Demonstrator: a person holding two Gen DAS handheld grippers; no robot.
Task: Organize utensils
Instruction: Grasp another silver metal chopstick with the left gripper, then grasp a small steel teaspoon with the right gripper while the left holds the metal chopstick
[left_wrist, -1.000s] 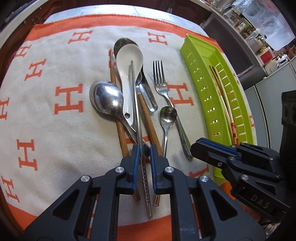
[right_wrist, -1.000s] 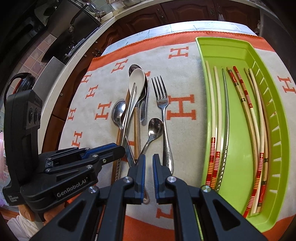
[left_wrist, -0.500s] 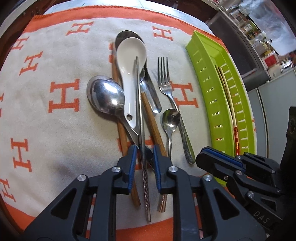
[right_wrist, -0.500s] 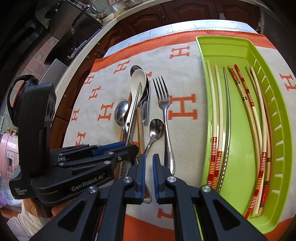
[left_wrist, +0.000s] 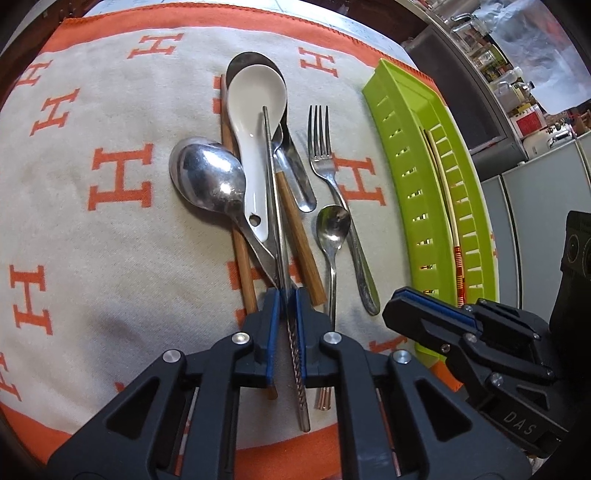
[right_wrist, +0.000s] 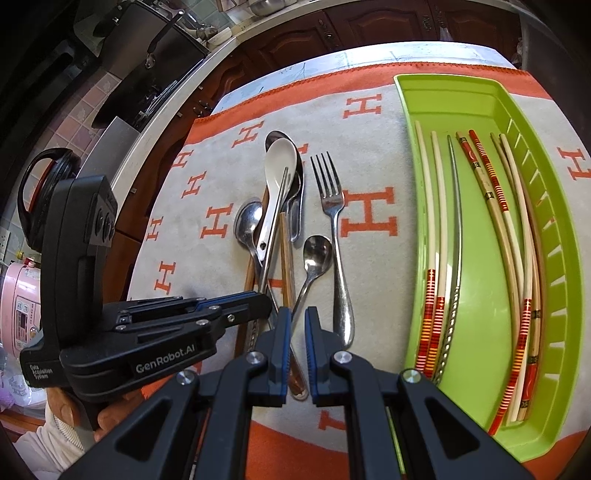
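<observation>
Fuzzy H-print cloth (left_wrist: 122, 236) | left tool (left_wrist: 285, 295) pinching slim twisted-steel chopstick (left_wrist: 275, 206)

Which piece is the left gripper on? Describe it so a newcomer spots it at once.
Start at the orange-and-cream cloth, left of the green tray, and find the utensil pile. The metal chopstick lies lengthwise over the white ceramic spoon, between the left gripper pads. It alone is thin, silver and spiral-ridged at its near end.
</observation>
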